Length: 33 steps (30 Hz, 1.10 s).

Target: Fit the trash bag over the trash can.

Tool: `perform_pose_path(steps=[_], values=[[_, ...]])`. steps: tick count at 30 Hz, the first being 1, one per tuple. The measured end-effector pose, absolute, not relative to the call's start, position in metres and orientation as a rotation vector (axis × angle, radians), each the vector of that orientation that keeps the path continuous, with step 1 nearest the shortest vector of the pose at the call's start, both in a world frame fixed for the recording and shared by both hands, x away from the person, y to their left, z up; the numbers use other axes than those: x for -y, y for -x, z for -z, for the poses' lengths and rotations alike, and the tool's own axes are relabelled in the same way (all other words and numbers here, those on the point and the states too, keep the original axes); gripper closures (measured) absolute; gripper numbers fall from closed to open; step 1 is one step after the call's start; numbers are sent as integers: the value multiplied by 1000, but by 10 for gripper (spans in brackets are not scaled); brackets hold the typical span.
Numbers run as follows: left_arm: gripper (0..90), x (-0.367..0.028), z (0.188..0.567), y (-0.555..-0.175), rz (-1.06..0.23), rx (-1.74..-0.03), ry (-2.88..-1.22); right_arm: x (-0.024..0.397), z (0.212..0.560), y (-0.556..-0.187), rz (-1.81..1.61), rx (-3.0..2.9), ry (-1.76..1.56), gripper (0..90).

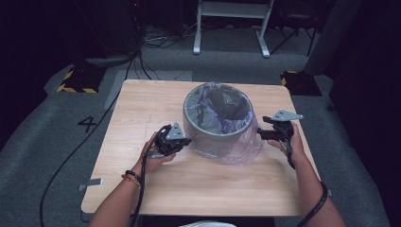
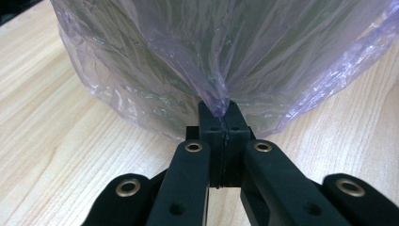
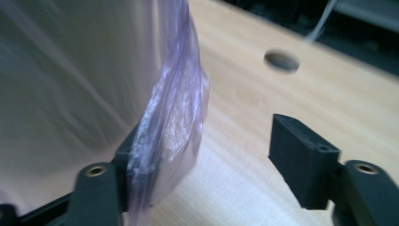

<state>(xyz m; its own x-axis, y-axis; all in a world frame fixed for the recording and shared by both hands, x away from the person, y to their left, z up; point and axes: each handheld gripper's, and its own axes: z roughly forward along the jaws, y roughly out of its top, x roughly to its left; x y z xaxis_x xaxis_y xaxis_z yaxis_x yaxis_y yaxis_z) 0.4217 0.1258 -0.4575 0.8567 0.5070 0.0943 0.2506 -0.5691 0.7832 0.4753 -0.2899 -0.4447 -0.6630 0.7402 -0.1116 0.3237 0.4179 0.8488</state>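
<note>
The thin plastic liner [image 1: 246, 146] draped over the bin [image 1: 218, 124] mid-table looks limp and slippery (easily torn) — the left gripper [image 2: 221, 123] pinches a fold, the right gripper [image 3: 207, 155] gapes — so it is best taken by bunched film.

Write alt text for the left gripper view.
The left gripper is shut on a pinch of thin purple bag, which drapes down over a bin onto the wooden table. Its two black jaws rise from the bottom, pressed together.
</note>
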Motion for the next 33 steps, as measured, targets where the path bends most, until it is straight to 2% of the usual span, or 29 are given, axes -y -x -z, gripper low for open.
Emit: perform_pose_path(steps=[7,18,21,27,33], values=[[898,-129,456,-421,-404,-553,-2195,302,411,-464,-1216,-2124,-843,324],[895,-130,455,-419,-399,-560,-2178,310,400,-454,-1353,-2100,-842,315],[884,-126,454,-418,-398,-543,-2175,294,402,-451,-1166,-2117,-779,269],[876,-122,453,-417,-400,-532,-2181,274,405,-449,-961,-2157,-677,246],[880,-126,452,-417,-401,-544,-2179,271,406,-446,-951,-2168,-647,247]])
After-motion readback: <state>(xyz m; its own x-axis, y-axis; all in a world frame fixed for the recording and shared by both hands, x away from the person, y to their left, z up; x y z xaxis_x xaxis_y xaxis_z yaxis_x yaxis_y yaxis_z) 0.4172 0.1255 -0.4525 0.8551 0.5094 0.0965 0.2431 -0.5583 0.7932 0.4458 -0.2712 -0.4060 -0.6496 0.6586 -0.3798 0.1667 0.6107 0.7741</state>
